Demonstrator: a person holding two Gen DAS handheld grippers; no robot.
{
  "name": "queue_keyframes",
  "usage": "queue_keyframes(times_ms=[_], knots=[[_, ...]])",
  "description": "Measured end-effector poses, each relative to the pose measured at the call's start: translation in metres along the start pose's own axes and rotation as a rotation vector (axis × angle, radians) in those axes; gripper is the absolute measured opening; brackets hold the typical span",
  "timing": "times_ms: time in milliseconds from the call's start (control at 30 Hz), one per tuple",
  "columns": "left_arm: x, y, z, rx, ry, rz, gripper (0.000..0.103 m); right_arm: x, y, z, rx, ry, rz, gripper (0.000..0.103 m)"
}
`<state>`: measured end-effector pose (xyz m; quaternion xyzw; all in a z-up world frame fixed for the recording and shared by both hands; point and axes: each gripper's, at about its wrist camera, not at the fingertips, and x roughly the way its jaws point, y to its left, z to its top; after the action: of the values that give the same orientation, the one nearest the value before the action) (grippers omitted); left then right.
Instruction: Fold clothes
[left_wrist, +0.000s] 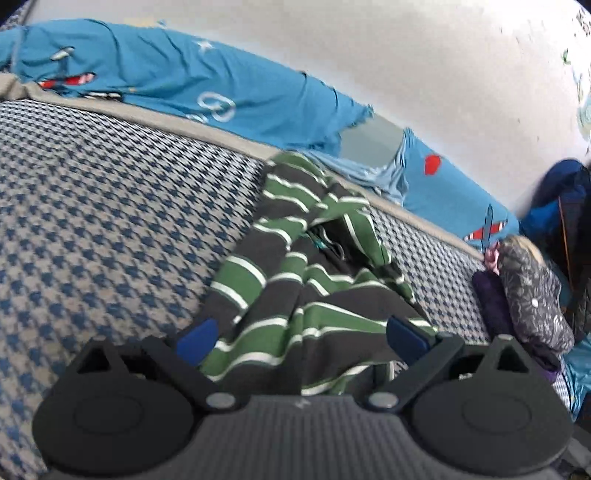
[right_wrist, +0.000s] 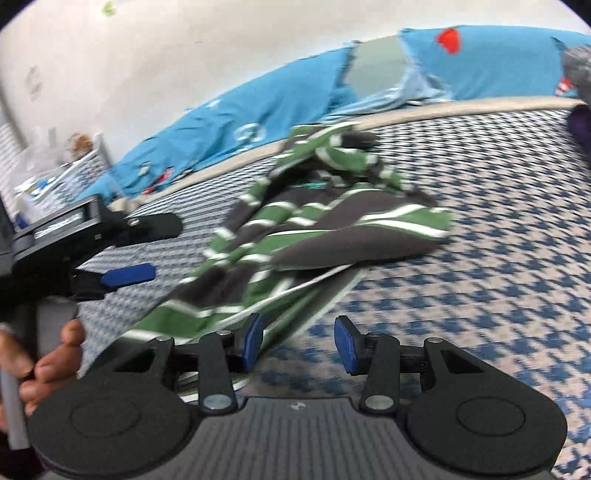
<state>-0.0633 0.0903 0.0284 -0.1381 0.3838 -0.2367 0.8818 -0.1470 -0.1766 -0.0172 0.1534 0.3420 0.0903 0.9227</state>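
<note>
The left gripper (left_wrist: 301, 338) has its blue-padded fingers spread wide, with the near hem of the striped garment (left_wrist: 314, 280) bunched between them; whether either pad actually touches cloth is hard to make out, and the fabric's lowest edge is hidden behind the gripper body. The right gripper (right_wrist: 299, 345) also stands apart, narrower, nothing between its pads; its left pad sits right at the garment's near corner, contact unclear through motion blur. In the right wrist view the left gripper appears at the left edge, its handle held by a hand (right_wrist: 44, 362) cut off by the frame.

The green, dark grey and white striped garment lies crumpled on the blue-and-white houndstooth bed cover (left_wrist: 110, 206), running from the near edge toward the far edge. Along the far edge, against the white wall (left_wrist: 369, 55), lies a blue printed sheet (left_wrist: 184, 81). At the bed's right edge sits a pile of folded dark clothes (left_wrist: 524, 295), partly cut off.
</note>
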Motion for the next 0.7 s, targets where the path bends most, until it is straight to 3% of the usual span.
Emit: queue_keyframes(times_ms=[200, 467, 700], knots=[[0.032, -0.007, 0.007, 0.022, 0.073, -0.011, 0.098, 0.007, -0.019, 0.017, -0.006, -0.007, -0.101, 0.042], [0.069, -0.012, 0.022, 0.057, 0.140, 0.008, 0.098, 0.028, -0.037, 0.048, -0.087, 0.071, -0.147, 0.042], [0.098, -0.005, 0.028, 0.097, 0.164, 0.115, 0.099, 0.049, -0.046, 0.062, -0.155, 0.127, -0.170, 0.042]])
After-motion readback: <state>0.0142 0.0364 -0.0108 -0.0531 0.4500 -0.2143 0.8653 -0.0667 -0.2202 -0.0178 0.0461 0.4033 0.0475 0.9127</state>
